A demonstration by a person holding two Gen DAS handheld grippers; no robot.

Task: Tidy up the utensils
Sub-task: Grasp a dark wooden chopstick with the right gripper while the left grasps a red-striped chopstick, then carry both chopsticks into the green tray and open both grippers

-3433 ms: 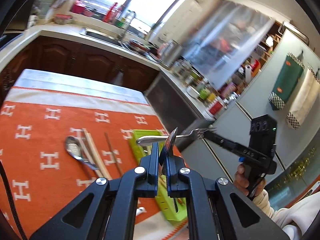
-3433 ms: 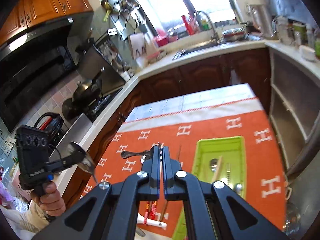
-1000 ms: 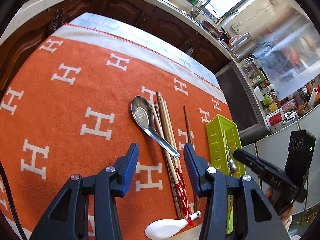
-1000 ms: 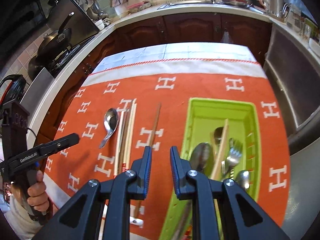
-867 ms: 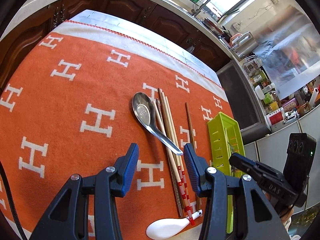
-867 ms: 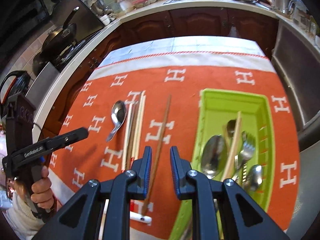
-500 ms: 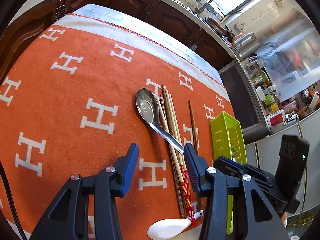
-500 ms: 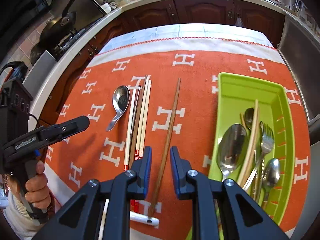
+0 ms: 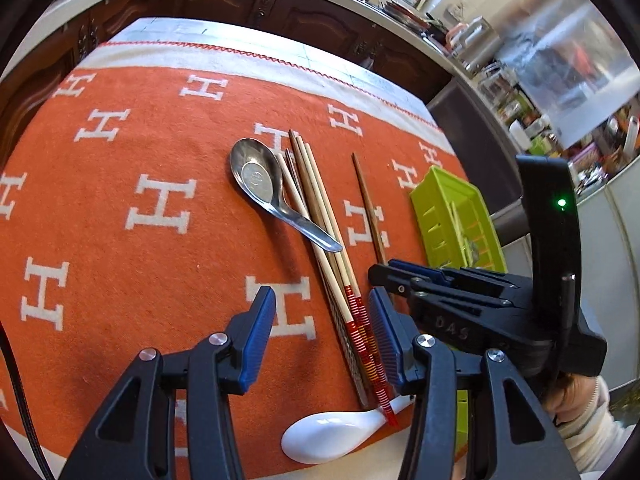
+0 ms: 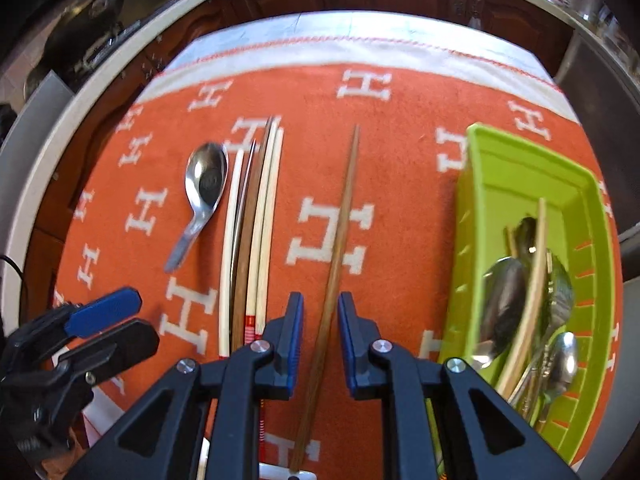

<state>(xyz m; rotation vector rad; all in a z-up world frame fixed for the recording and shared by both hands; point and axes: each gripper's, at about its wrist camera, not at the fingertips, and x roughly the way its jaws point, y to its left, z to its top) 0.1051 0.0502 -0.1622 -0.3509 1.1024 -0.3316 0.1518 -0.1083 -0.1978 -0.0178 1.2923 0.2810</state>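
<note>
On the orange cloth lie a steel spoon (image 9: 260,184), a bundle of chopsticks (image 9: 320,216), a single brown chopstick (image 10: 340,232) and a white ceramic spoon (image 9: 332,436). The green tray (image 10: 516,160) holds spoons, a fork and chopsticks. My right gripper (image 10: 320,328) is open, low over the cloth, with the brown chopstick between its fingers. My left gripper (image 9: 320,320) is open and empty above the near ends of the bundled chopsticks. The steel spoon (image 10: 204,184) and bundle (image 10: 252,220) also show in the right wrist view. The right gripper (image 9: 440,280) shows in the left view.
The orange cloth (image 9: 120,160) with white H marks covers the table; its near edge is close below both grippers. Dark wooden cabinets and a counter run behind the table. The green tray (image 9: 452,208) sits at the cloth's right side.
Both grippers released utensils earlier and are open. The right gripper has moved left from the tray and down, now straddling the single brown chopstick. The left gripper moved closer to the chopstick bundle.
</note>
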